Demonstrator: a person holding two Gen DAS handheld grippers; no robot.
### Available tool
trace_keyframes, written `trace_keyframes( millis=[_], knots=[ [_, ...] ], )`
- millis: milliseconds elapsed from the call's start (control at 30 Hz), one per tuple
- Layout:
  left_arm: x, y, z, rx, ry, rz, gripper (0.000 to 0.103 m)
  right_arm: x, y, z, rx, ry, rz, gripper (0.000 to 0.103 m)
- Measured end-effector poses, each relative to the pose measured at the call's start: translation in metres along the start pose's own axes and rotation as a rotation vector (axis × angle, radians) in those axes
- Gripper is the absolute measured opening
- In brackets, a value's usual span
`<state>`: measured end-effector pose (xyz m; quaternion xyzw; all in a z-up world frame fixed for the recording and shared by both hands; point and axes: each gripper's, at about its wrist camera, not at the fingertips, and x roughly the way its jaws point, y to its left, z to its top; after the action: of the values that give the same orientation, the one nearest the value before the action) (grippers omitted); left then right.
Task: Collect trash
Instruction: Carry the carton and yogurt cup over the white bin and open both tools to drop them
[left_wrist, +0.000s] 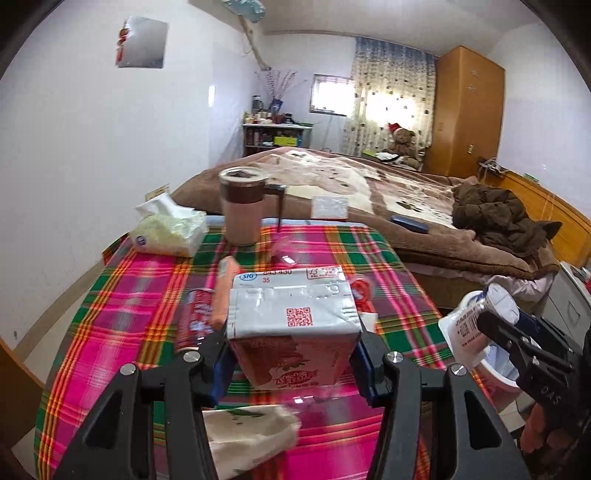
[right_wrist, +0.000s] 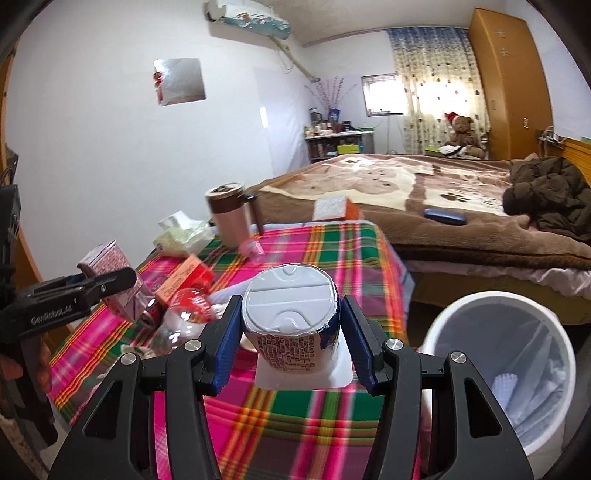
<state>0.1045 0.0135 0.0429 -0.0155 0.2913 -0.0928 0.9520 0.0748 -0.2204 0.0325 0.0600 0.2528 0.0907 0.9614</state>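
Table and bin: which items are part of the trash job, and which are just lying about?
Job:
- milk carton, in left gripper
- yogurt cup, in right gripper
- white bin
- red wrapper
- crumpled clear plastic

Lying about:
- mug
- tissue pack
- teddy bear
- brown jacket

My left claw (left_wrist: 293, 363) covers the lower sides of the milk carton (left_wrist: 291, 321), whose red print is too blurred to read. In my right wrist view, the white bin (right_wrist: 495, 373) is cut off at the bottom edge. The small print on the yogurt cup (right_wrist: 291, 325) is too smeared for me to make out.
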Motion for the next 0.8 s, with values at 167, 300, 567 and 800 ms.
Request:
trace_keyframes(
  millis=[167, 300, 567, 800],
  knots=[
    [0.004, -0.028, 0.003, 0.024, -0.002, -0.045, 0.056, -0.006, -0.022, 0.002, 0.022, -0.005, -0.046, 0.054],
    [0.01, -0.054, 0.005, 0.06, 0.001, -0.084, 0.056, -0.011, -0.043, 0.004, 0.048, -0.015, -0.092, 0.054],
    [0.025, -0.104, 0.009, 0.112, 0.021, -0.18, 0.056, -0.021, -0.073, 0.006, 0.069, -0.015, -0.176, 0.054],
    [0.038, -0.156, 0.005, 0.171, 0.055, -0.29, 0.056, -0.027, -0.105, 0.005, 0.108, 0.007, -0.262, 0.054]
  ],
)
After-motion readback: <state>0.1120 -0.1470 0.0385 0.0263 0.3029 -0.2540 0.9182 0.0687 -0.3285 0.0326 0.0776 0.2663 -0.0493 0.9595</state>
